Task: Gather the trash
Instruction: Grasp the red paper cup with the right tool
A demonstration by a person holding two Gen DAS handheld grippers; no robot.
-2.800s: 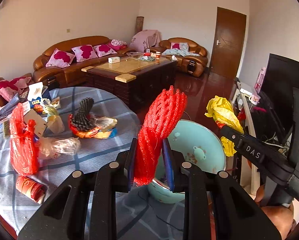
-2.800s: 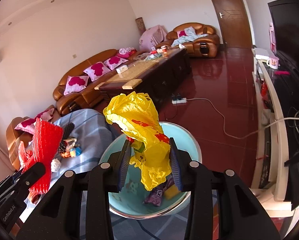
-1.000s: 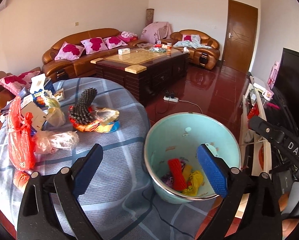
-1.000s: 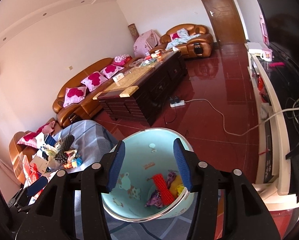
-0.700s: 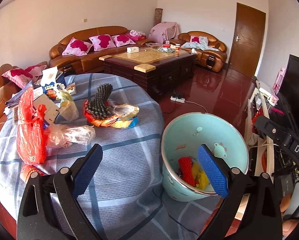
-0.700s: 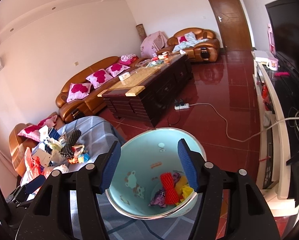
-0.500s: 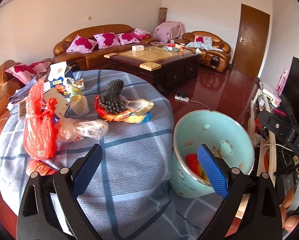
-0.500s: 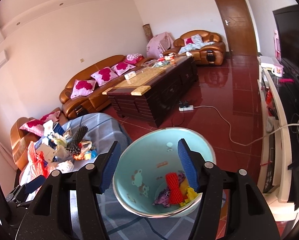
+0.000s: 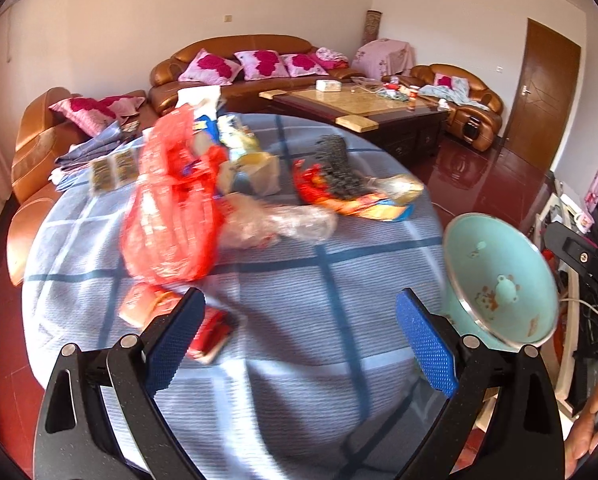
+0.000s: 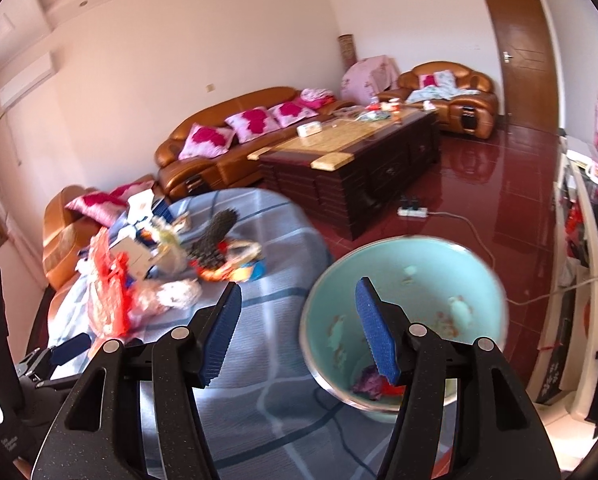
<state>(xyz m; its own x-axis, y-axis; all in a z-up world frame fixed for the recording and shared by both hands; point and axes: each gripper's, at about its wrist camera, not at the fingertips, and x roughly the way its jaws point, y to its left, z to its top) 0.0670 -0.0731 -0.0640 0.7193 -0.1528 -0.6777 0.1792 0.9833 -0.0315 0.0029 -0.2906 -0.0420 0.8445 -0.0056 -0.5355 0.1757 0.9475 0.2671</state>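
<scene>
Left wrist view: both ridged blue-padded claws (image 9: pixel 299 334) (image 10: pixel 299 330) gape empty above crinkly red plastic bag (image 9: pixel 171 216).

The round table's blue checked cloth (image 9: pixel 299 280) looks ribbed and matt. The red bag (image 9: pixel 171 216) is thin crinkled plastic. The floor (image 10: pixel 511 184) is glossy red.

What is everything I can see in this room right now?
Bin: one, pale green, beside the round table, some trash inside.
Table: one, blue checked cloth.
Red bag: one, on the table.
Clear bag: one, next to the red bag.
Black foam net: one, on colourful wrappers.
Red packet: one, near table edge.
Sofa: brown, pink cushions, by the wall.
Coffee table: one, dark wood.
Door: brown.
Left hand-held gripper: open, empty.
Right hand-held gripper: open, empty.
</scene>
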